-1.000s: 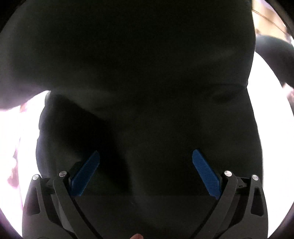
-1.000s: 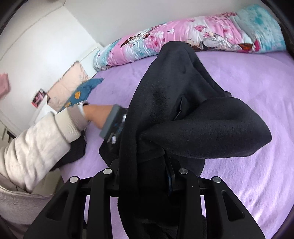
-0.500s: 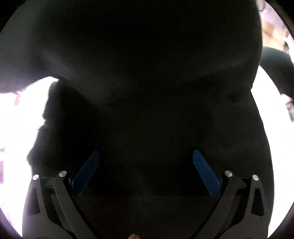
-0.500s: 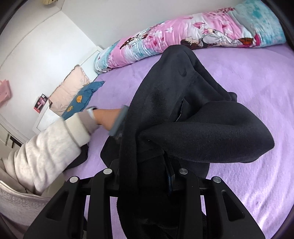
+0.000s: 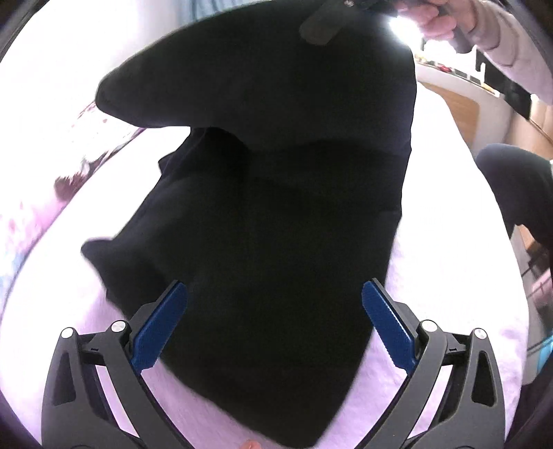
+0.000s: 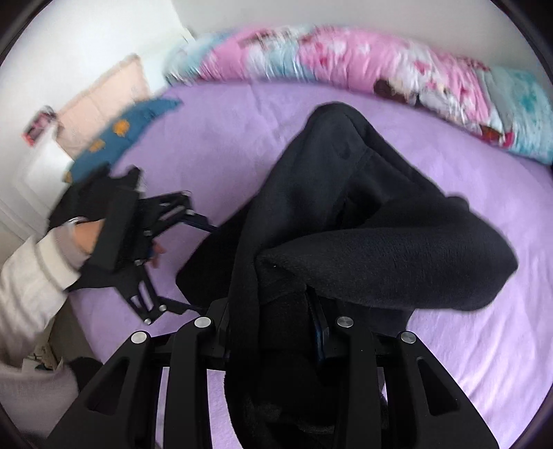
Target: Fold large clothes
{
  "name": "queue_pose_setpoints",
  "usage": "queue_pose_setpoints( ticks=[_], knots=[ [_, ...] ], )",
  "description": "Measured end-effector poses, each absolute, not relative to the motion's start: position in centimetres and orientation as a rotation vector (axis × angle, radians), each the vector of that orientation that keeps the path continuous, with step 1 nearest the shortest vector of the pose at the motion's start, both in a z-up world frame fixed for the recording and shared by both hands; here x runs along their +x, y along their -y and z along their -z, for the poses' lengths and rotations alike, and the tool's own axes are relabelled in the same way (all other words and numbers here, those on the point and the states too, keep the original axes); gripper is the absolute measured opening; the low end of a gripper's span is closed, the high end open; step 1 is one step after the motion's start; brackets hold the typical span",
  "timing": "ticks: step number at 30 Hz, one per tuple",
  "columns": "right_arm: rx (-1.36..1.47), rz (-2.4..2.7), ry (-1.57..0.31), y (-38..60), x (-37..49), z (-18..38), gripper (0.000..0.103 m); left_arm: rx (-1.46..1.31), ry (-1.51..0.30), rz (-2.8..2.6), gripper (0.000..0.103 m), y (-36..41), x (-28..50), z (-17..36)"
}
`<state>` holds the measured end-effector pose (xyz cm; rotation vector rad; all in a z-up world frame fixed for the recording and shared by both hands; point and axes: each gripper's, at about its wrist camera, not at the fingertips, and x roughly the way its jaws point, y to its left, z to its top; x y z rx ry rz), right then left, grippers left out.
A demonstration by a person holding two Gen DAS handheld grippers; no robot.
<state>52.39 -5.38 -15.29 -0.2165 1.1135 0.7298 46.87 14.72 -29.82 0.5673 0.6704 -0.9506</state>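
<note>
A black fleece garment (image 6: 345, 221) hangs bunched from the right gripper (image 6: 273, 324), whose jaws are clamped tight on a thick fold of the cloth above a bed covered in a lilac sheet (image 6: 242, 138). One rounded lobe of the fabric bulges out to the right of the jaws, while a longer stretch runs away across the sheet toward a rolled pink-and-turquoise quilt (image 6: 363, 65) lying along the far edge of the bed.

To the left, the person's other hand, in a cream sleeve (image 6: 31, 276), holds the left gripper (image 5: 274, 321) just beside the garment's near edge. Seen from that gripper's own camera, its blue-padded fingers (image 5: 159, 324) stand spread wide apart with nothing pinched between them; the dark cloth (image 5: 276, 207) lies on the sheet between and beyond them, its upper part lifted toward the right hand (image 5: 435, 20) at the top of the view.

A peach pillow (image 6: 103, 100) and a blue cushion with orange spots (image 6: 121, 138) sit at the head of the bed by the white wall.
</note>
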Motion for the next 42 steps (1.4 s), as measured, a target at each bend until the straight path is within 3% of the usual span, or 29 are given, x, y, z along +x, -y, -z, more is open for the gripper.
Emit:
queue_pose_setpoints(
  ticks=[5,8,11,16,22,26,29,33,38,42],
  knots=[
    [-0.585,-0.558,-1.116,-4.4,50.0,19.6,0.031,0.478,-0.658,0.922,0.097,-18.2,44.1,29.0],
    [-0.809,-0.471,-1.106,-10.0,48.1,25.7,0.031,0.442,-0.650,0.918,0.097,-21.2,41.6,27.8],
    [-0.922,-0.401,-1.066,-12.6,46.2,30.4,0.031,0.425,-0.651,0.921,0.097,-24.8,39.5,26.8],
    [-1.013,-0.298,-0.956,-14.1,44.6,32.6,0.032,0.331,-0.596,0.926,0.097,-28.1,38.7,22.4],
    [-1.053,-0.281,-0.907,-14.0,44.0,32.9,0.033,0.339,-0.461,1.130,0.097,-19.2,41.2,16.0],
    [-1.083,-0.263,-0.856,-14.2,43.7,33.5,0.033,0.416,-0.497,1.288,0.097,-10.3,43.7,15.7],
    [-1.098,-0.240,-0.838,-14.3,42.8,34.1,0.034,0.465,-0.622,1.368,0.097,-4.7,46.2,17.5],
    [-1.031,-0.244,-0.849,-13.8,42.5,34.1,0.034,0.276,-1.073,1.283,0.097,-2.4,53.4,20.3],
    [-1.079,-0.227,-0.754,-14.3,41.4,34.6,0.034,0.463,-0.995,1.202,0.097,-1.5,54.7,19.3],
    [-1.088,-0.230,-0.732,-14.1,40.7,34.5,0.035,0.701,-0.999,1.042,0.097,1.0,55.1,22.8]
  ],
)
